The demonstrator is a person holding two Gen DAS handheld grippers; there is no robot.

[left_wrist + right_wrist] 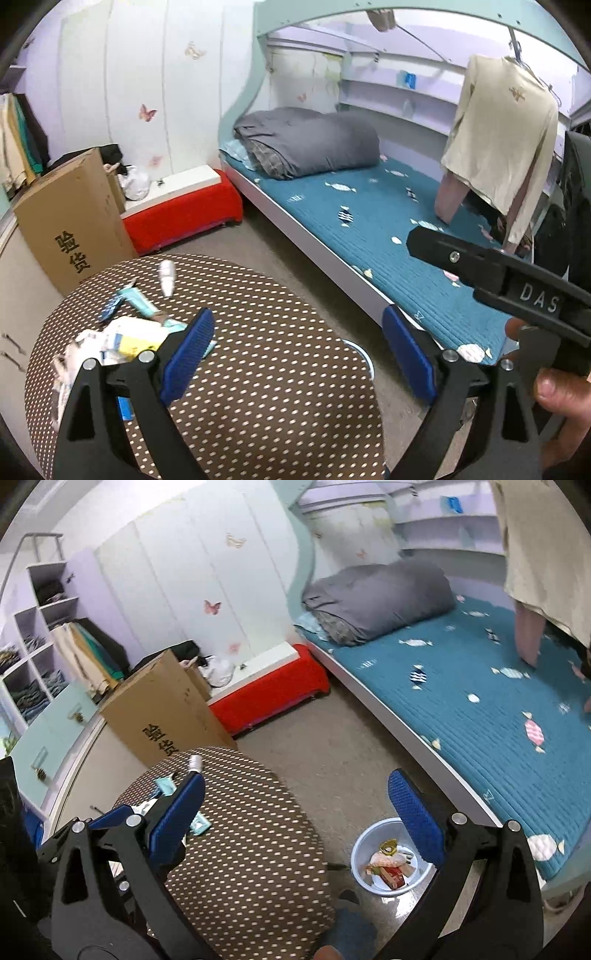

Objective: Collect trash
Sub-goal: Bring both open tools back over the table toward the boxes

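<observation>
Pale-blue bin [360, 853] on the floor is already holding some wrappers, while more trash [129, 338] is lying at the desk's [266, 354] left edge, both hand-held grippers [299, 354] [306, 814] hanging spread, empty.

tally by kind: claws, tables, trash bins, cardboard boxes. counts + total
claws: 2 (left claw, right claw)
round table: 1
trash bin: 1
cardboard box: 1
total: 5
</observation>
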